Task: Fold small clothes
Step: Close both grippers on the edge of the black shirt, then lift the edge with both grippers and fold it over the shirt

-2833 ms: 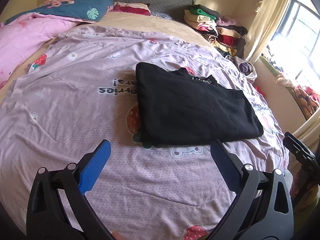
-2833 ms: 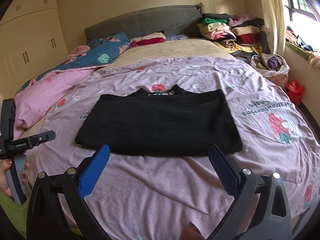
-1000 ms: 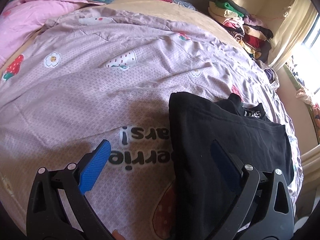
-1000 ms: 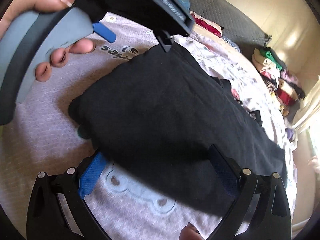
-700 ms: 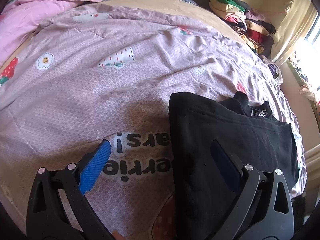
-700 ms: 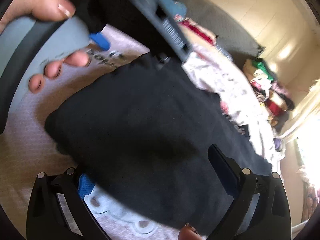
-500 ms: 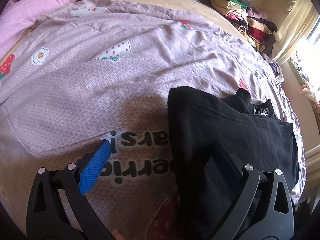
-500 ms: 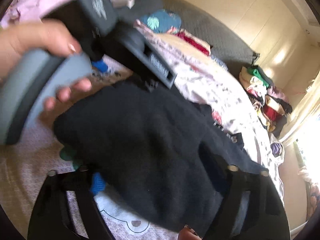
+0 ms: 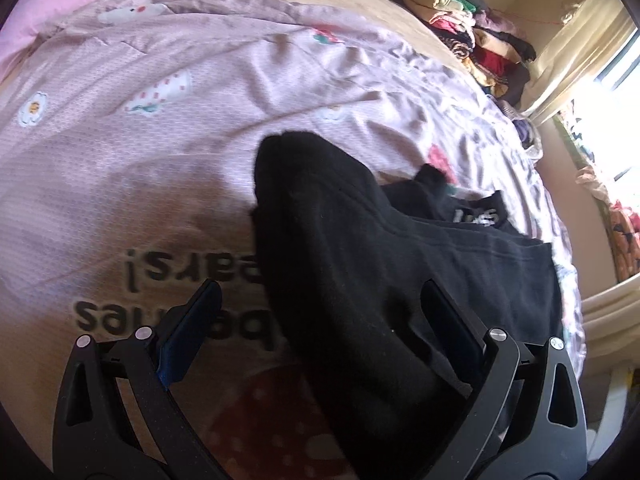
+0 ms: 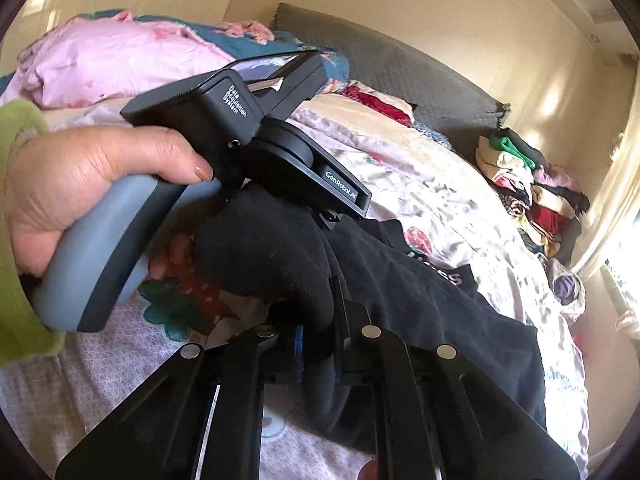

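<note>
A black folded garment [image 9: 360, 264] lies on the pink printed bedspread [image 9: 160, 128], its left edge lifted and bunched. My left gripper [image 9: 320, 312] is open, with its jaws either side of that edge: left pad [image 9: 188, 332] over the bedspread, right pad over the cloth. In the right wrist view my right gripper [image 10: 316, 344] is shut on the garment's [image 10: 420, 312] near corner, with cloth bunched above the pads. The left gripper's body [image 10: 248, 120], held in a hand [image 10: 88, 184], sits just beyond it.
A pile of folded clothes [image 9: 472, 36] stands at the bed's far right corner, by a curtain and window. Pink and teal bedding [image 10: 120, 56] lies at the head of the bed, in front of a grey headboard [image 10: 392, 76]. The bed's right edge drops off near the wall.
My right gripper has closed on the garment's near corner and lifted it. The garment's left edge has risen and bunched up. My left gripper has moved slightly forward along that edge, still open.
</note>
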Action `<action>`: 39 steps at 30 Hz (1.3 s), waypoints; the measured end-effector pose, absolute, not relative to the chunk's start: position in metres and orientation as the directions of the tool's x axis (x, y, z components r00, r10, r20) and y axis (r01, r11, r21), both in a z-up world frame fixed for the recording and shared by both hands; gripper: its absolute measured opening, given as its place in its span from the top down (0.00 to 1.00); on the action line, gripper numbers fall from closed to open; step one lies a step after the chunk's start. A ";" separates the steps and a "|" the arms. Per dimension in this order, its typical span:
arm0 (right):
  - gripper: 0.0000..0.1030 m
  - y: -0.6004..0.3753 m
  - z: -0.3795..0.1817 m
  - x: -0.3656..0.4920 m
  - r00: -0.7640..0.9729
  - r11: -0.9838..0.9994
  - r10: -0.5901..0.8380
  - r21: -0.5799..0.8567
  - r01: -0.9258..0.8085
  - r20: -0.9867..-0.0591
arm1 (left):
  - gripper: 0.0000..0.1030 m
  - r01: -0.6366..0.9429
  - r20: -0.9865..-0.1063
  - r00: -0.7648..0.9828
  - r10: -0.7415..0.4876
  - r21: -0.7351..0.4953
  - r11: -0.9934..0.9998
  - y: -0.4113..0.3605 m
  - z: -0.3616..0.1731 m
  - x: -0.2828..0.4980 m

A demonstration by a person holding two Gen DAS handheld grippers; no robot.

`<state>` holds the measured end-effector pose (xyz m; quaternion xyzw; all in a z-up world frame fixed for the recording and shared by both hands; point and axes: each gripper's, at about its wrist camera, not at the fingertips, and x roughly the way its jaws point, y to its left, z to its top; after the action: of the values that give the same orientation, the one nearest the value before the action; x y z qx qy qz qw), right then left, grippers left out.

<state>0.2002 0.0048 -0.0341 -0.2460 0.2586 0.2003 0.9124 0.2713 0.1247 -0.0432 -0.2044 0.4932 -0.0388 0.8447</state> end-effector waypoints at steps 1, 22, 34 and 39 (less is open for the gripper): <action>0.91 0.002 -0.033 0.196 0.791 0.803 0.236 -0.344 -0.486 -0.565 | 0.12 -0.130 -0.810 0.517 -0.275 -0.393 0.910 0.121 -0.040 0.271; 0.93 -0.083 -0.005 0.165 0.854 0.929 0.179 -0.202 -0.310 -0.488 | 0.79 0.017 -0.726 0.612 -0.312 -0.383 0.924 0.034 0.029 0.261; 0.93 -0.131 0.003 0.157 0.868 0.964 0.151 -0.126 -0.236 -0.473 | 0.79 0.073 -0.712 0.619 -0.331 -0.368 0.927 -0.015 0.046 0.263; 0.93 -0.147 0.003 0.159 0.869 0.972 0.145 -0.098 -0.216 -0.474 | 0.79 0.084 -0.715 0.616 -0.332 -0.359 0.929 -0.029 0.049 0.264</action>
<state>0.1592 -0.1466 0.0026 -0.0739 0.2385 0.0937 0.9638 0.2638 -0.0289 0.0490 -0.1468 0.4225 -0.1171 0.8867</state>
